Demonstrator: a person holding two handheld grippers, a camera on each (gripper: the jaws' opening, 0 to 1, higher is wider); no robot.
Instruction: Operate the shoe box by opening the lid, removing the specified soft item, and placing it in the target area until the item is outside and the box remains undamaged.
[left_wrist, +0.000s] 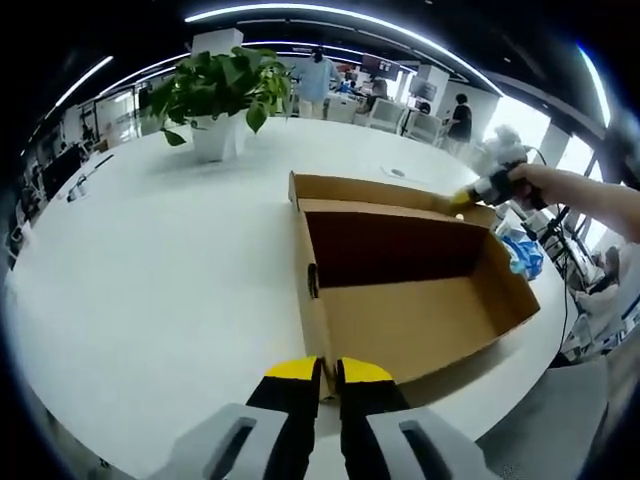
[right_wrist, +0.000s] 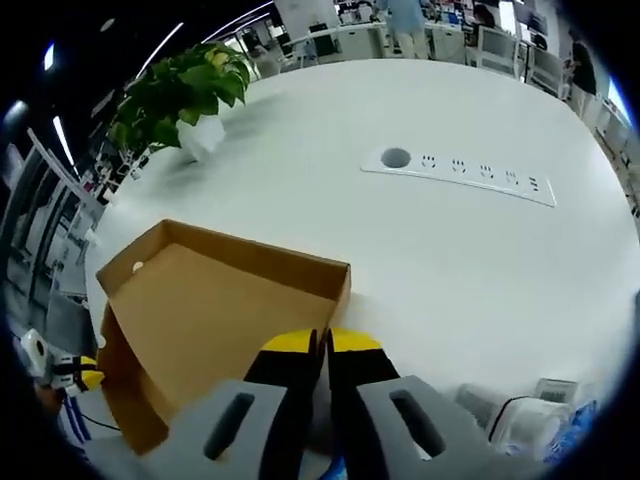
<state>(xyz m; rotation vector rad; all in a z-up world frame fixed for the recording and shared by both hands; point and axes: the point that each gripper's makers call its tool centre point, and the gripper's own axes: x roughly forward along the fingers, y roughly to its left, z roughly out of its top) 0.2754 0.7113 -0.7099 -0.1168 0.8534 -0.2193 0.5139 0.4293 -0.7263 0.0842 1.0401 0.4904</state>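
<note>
left gripper: the left gripper (left_wrist: 328, 372) has its jaws pinched together on the near wall of the shoe box (left_wrist: 400, 300), at the box's near-left corner (in the left gripper view), close to the table's near edge.
shoe box: open-topped brown cardboard, lying on the white table (left_wrist: 170, 270) near its right edge; long axis runs away from the left gripper toward the far wall, where the right one sits.
lid: can't tell where it is; the box top is open, so the opening step looks done (a judgement).
soft item: none visible inside; the interior reads bare cardboard in both views. A crumpled blue-white thing (left_wrist: 522, 250) lies just beyond the box's right wall, at the table's right edge. Could be the item, can't confirm.
right gripper: the right gripper (right_wrist: 326, 345) has jaws closed on the box's wall at a corner (right gripper view); seen from the left view it comes in from the right, held by a hand (left_wrist: 540, 182), tip on the far rim.
key relation: the grippers hold opposite ends of the box's long axis, so the interior lies between them, about equally near; the blue-white thing is nearer the right gripper.
rest: potted plant (left_wrist: 222, 100) at the table's far-left part; power strip (right_wrist: 458, 172) inset mid-table, well apart from the box.
</note>
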